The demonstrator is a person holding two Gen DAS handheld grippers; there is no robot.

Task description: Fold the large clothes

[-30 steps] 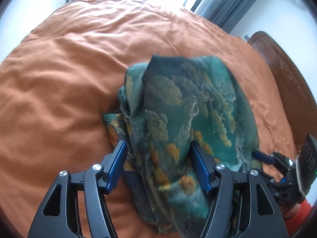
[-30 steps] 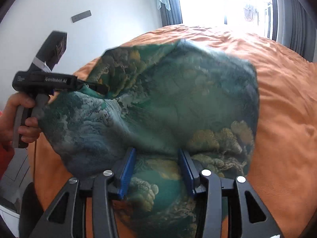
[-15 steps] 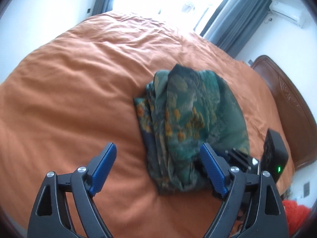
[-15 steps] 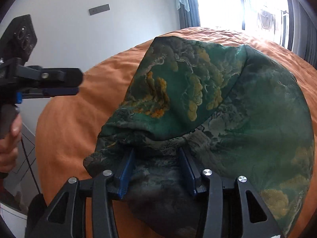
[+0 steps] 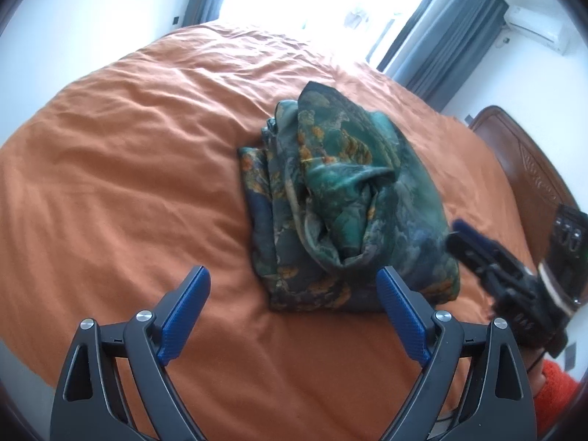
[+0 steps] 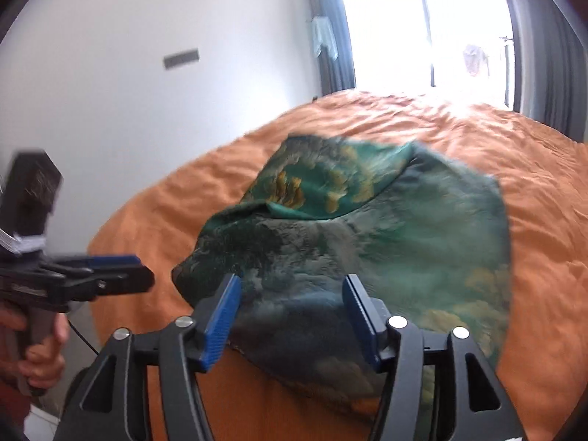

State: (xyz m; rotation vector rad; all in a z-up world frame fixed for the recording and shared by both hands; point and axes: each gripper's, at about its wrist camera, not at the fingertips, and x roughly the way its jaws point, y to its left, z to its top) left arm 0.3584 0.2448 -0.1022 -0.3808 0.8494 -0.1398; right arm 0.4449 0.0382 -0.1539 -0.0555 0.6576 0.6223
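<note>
In the left wrist view, the left tongs (image 5: pixel 292 316) hang with their blue pads spread wide and nothing between them, drawn back above the orange bedspread (image 5: pixel 128 169), apparently because the green and gold patterned silky garment (image 5: pixel 341 213) already lies as a bunched, folded bundle mid-bed; the right tongs (image 5: pixel 463 235) reach in at its right edge, with a dark wooden headboard (image 5: pixel 529 161) beyond. In the right wrist view, the right tongs (image 6: pixel 292 316) stand apart around the garment's (image 6: pixel 386 235) near edge, seemingly just letting go or about to press it flat, though blur hides contact. The left tongs (image 6: pixel 121 275) wait well aside; nothing blocks the bundle.
</note>
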